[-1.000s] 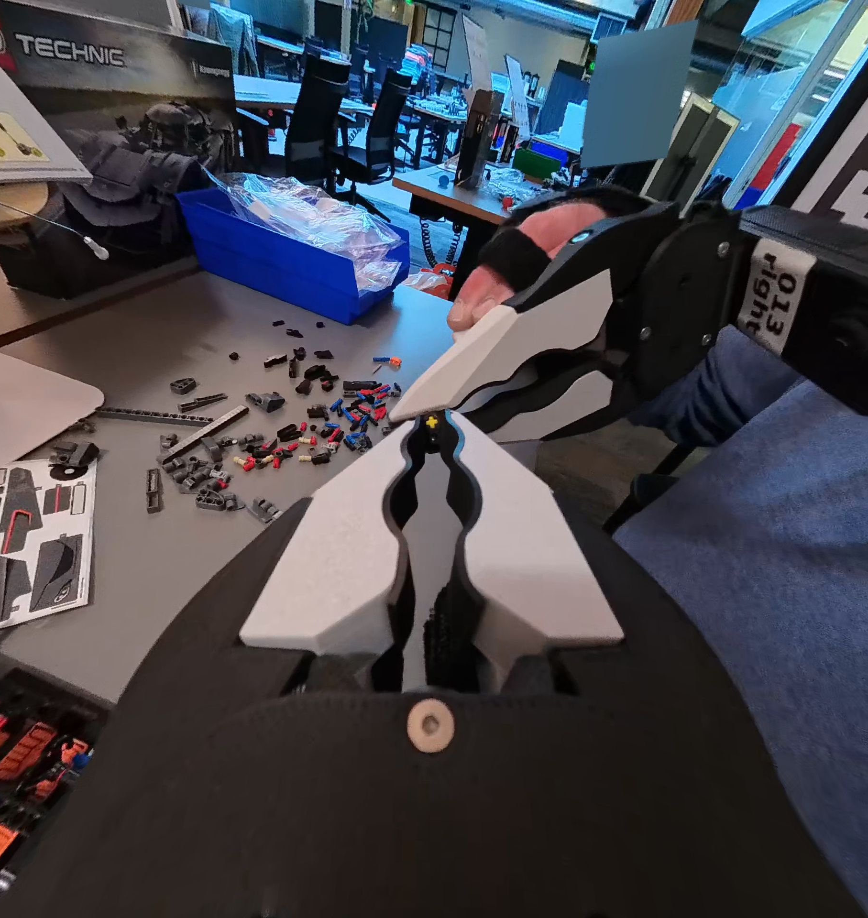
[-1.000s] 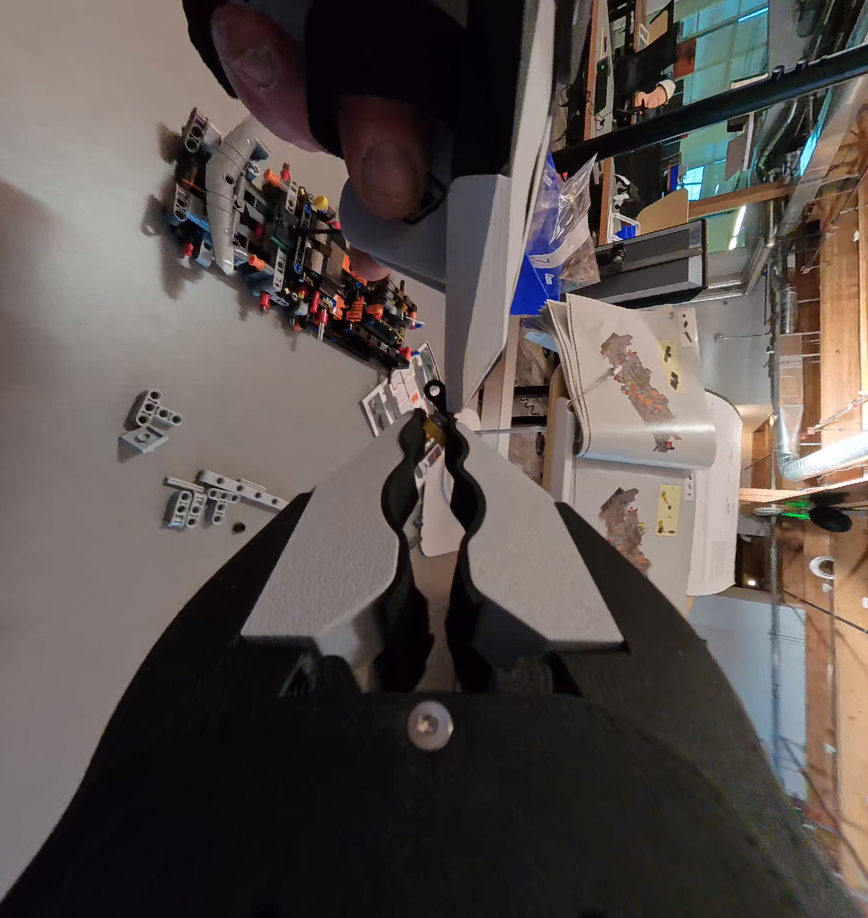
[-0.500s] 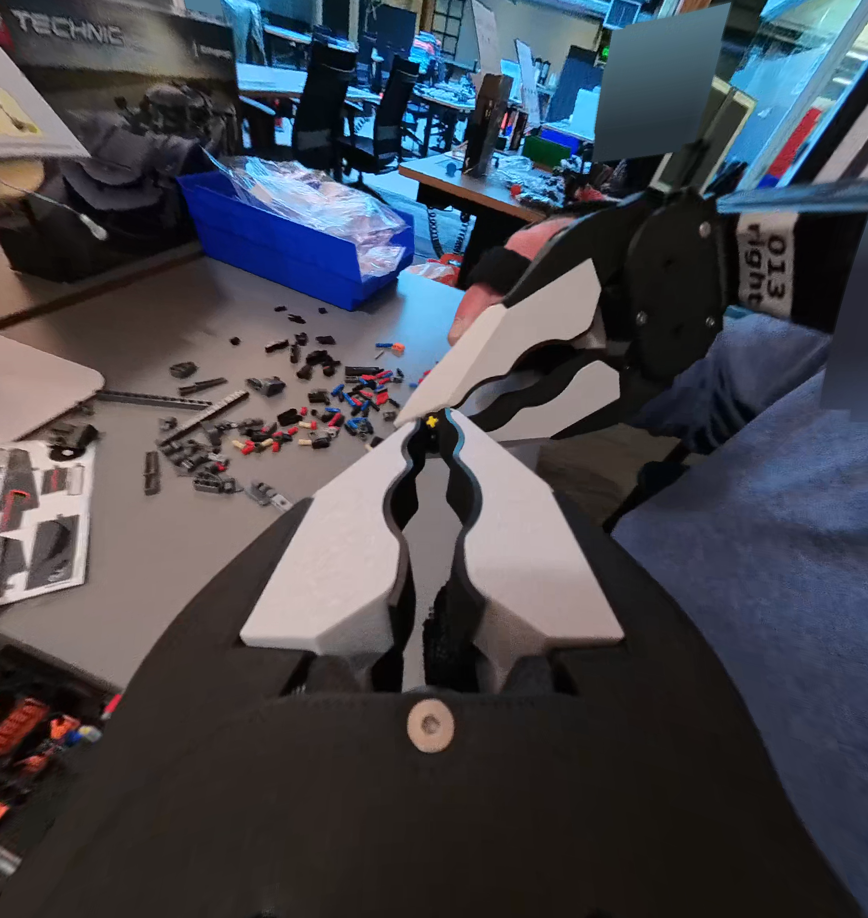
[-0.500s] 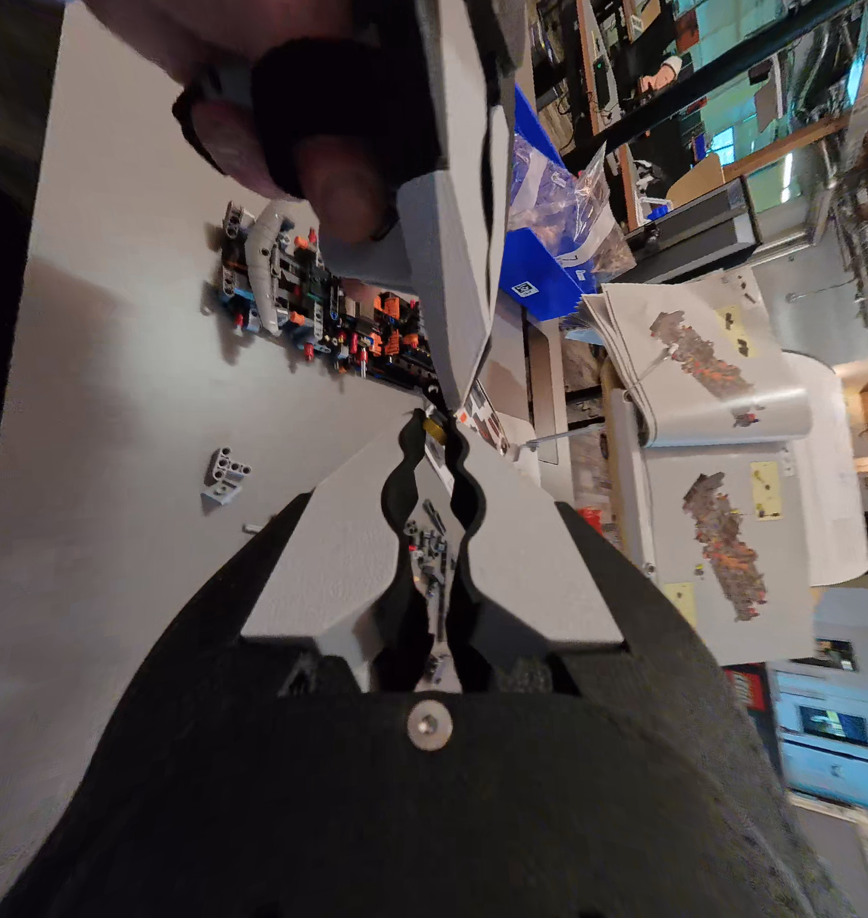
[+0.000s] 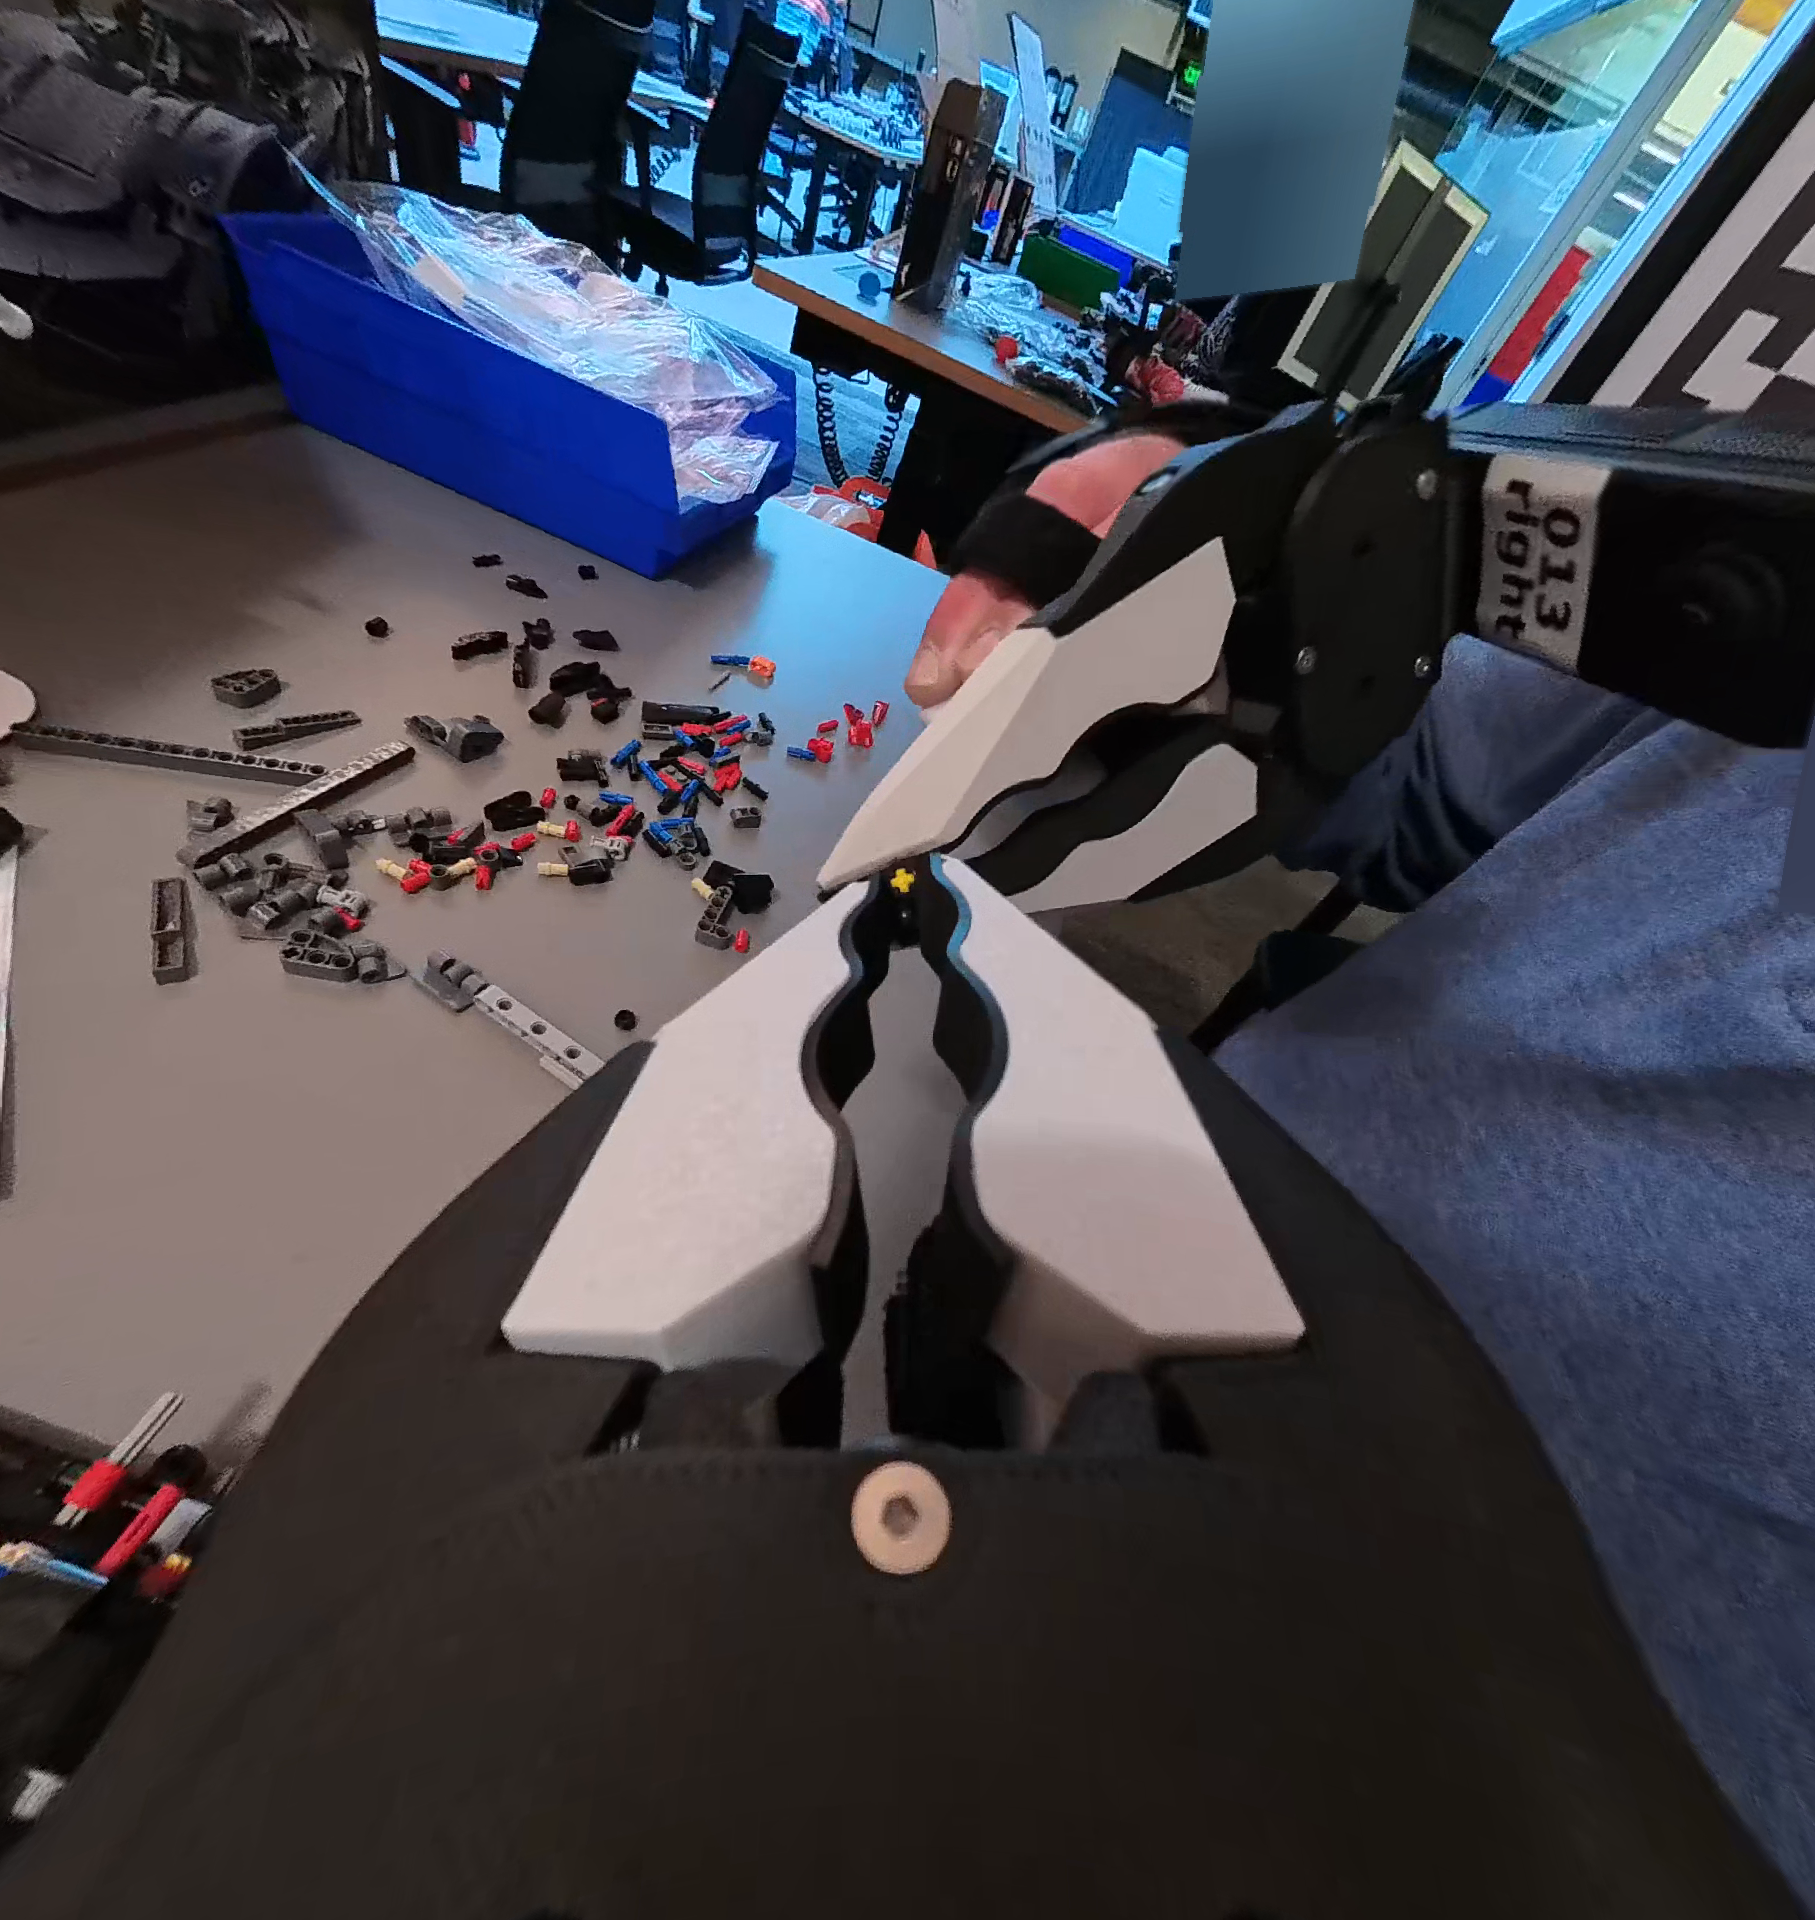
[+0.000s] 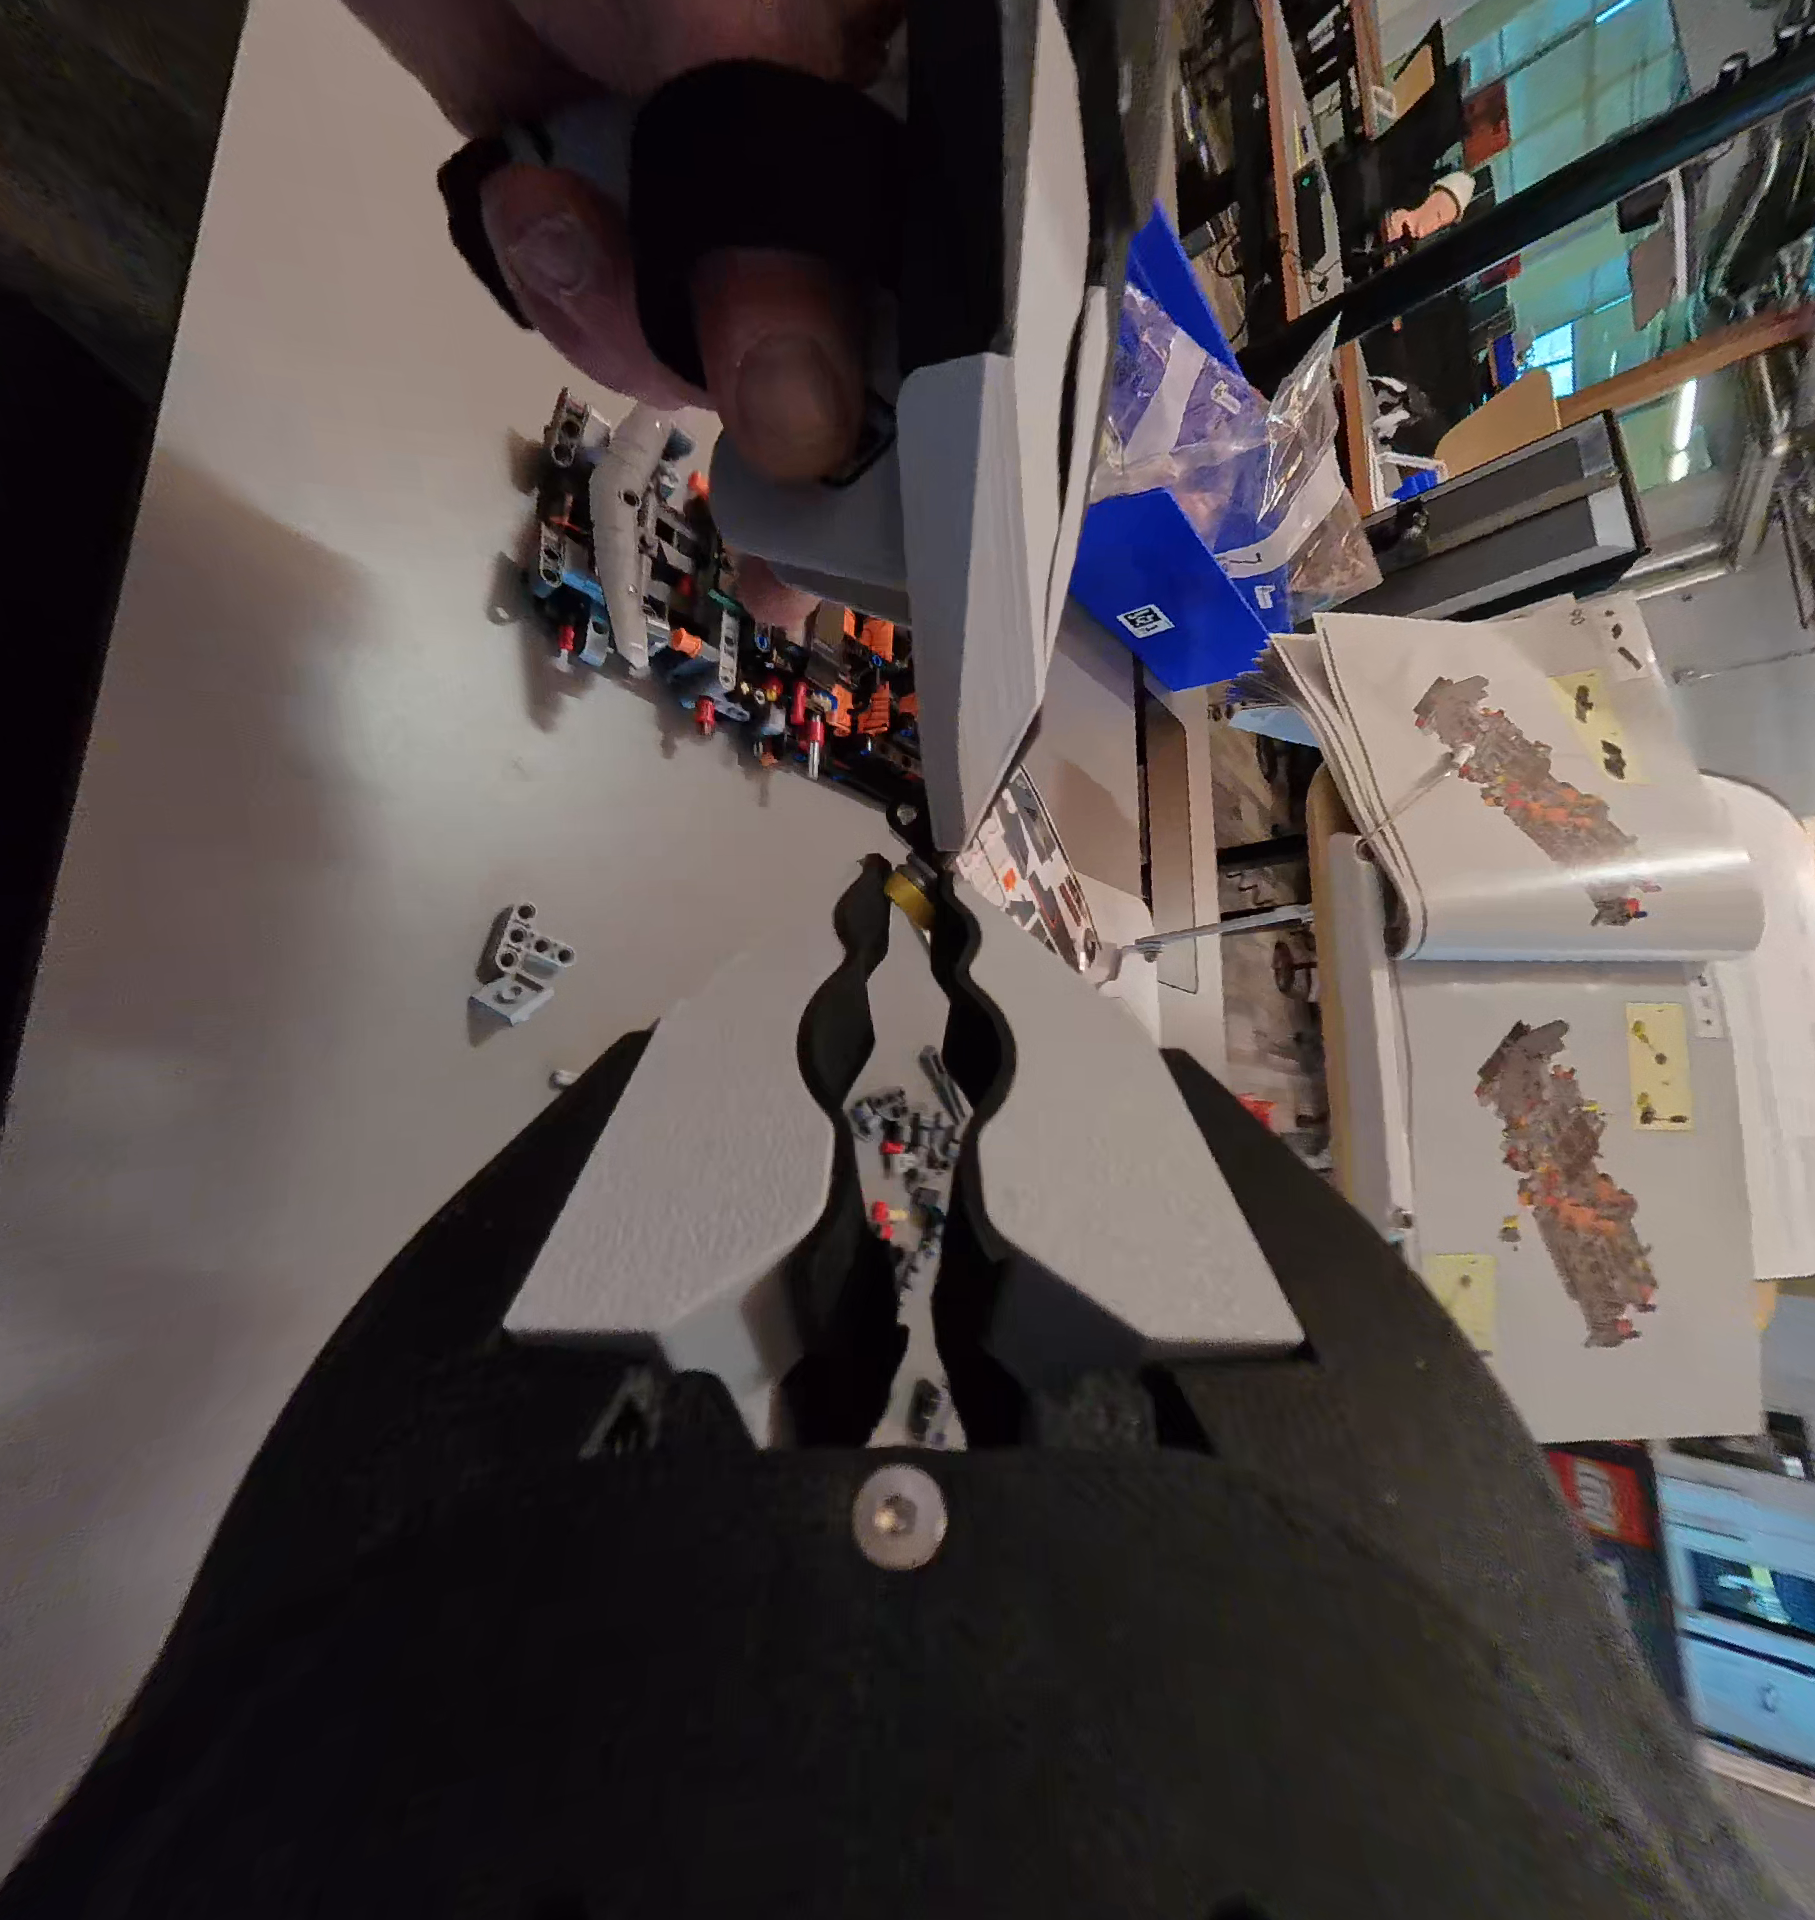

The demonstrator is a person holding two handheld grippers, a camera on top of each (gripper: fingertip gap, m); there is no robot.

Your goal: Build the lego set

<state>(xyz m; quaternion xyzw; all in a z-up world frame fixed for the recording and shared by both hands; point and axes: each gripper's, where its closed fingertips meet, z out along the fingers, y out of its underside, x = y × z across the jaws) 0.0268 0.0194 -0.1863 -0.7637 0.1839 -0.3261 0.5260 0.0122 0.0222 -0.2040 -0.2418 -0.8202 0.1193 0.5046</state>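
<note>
My left gripper (image 5: 901, 906) is shut on a small black piece (image 5: 899, 923) at its tips, held above the table's near edge. My right gripper (image 6: 908, 894) is shut on a small yellow round piece (image 6: 908, 896). The two grippers meet tip to tip. In the left wrist view the right gripper (image 5: 882, 871) comes in from the right, and the yellow piece (image 5: 898, 881) shows end-on just past my left tips. In the right wrist view the left gripper (image 6: 939, 831) comes in from above with the black piece (image 6: 903, 816) beside the yellow one. Whether the pieces are joined is hidden.
Several loose small parts (image 5: 591, 800) lie scattered on the grey table (image 5: 259, 1143). A blue bin (image 5: 508, 416) with plastic bags stands behind them. The part-built model (image 6: 695, 644) lies on the table. An open instruction booklet (image 6: 1557, 831) and two grey pieces (image 6: 518, 966) also show. A blue-clothed person (image 5: 1557, 1143) is at the right.
Both grippers stayed shut and tip to tip. They shifted together over the table, so the loose parts and the model now sit differently in both views. The yellow piece shows more clearly.
</note>
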